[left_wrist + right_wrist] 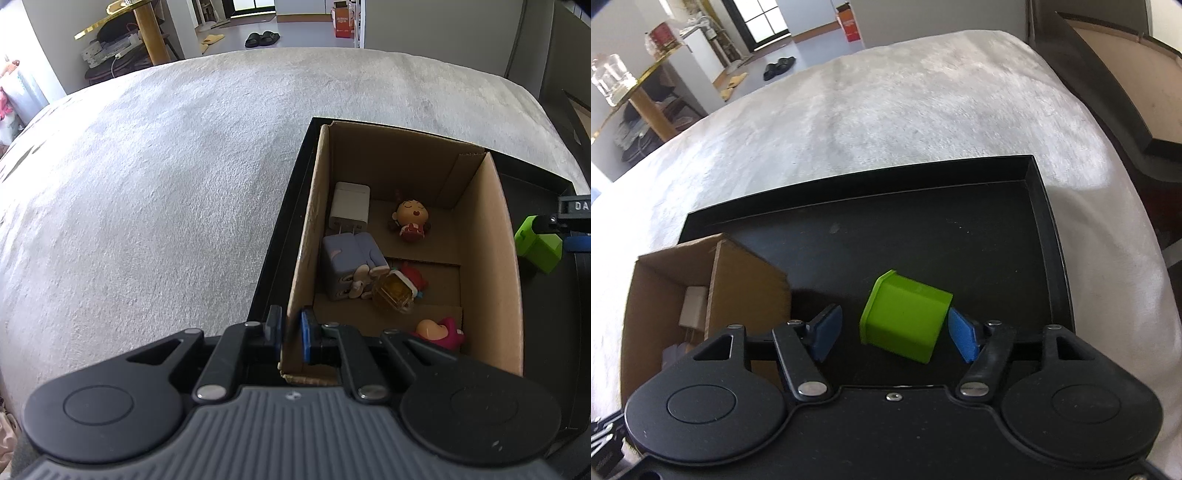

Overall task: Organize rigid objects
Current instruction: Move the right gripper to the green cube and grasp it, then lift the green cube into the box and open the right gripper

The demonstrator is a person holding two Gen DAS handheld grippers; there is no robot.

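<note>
A green plastic block (905, 317) lies tilted on the black tray (923, 229). My right gripper (895, 330) is open around it. The left pad stands clear of the block and the right pad sits close against its corner. My left gripper (290, 332) is shut on the near left wall of the cardboard box (491, 258). The box stands on the tray's left part (280, 236). Inside it lie a white charger (349, 205), a small doll figure (410, 219), a lavender block (347, 266), a clear yellow piece (393, 295) and a pink toy (441, 330). The green block (539, 245) also shows right of the box.
The tray rests on a pale grey plush surface (147, 184) that spreads far to the left and back. A dark wooden piece of furniture (1115, 81) stands off the right edge. Beyond the far edge are a floor, slippers (262, 38) and a shelf.
</note>
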